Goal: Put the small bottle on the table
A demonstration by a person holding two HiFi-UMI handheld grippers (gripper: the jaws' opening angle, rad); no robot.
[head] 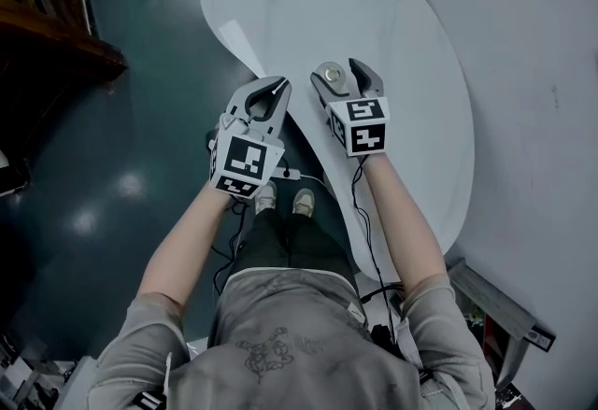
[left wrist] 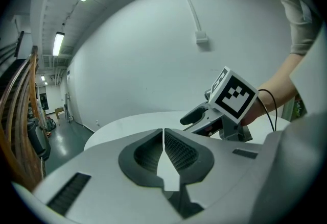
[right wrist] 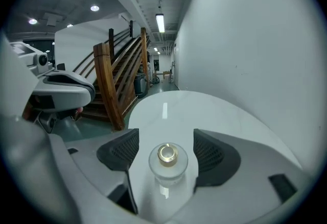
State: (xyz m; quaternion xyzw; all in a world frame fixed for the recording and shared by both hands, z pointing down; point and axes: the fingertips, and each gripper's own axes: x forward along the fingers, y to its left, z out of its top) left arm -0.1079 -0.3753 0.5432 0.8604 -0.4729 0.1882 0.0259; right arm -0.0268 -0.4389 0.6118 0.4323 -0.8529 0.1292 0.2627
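A small clear bottle (head: 331, 77) with a gold neck stands upright on the white curved table (head: 374, 7), close to its near edge. My right gripper (head: 341, 74) is open around it. In the right gripper view the bottle (right wrist: 167, 159) sits between the two dark pads (right wrist: 212, 154) with a narrow gap on each side. My left gripper (head: 279, 84) hovers just left of the table edge over the floor, shut with nothing in it; its pads (left wrist: 176, 149) meet along a thin line. The right gripper's marker cube (left wrist: 232, 95) shows to its right.
A wooden staircase (right wrist: 115, 80) rises at the left beyond the table (right wrist: 204, 110). Dark teal floor (head: 140, 147) lies left of the table and a pale wall (head: 533, 72) runs along its right. Cables (head: 364, 231) trail by the person's shoes (head: 285, 201).
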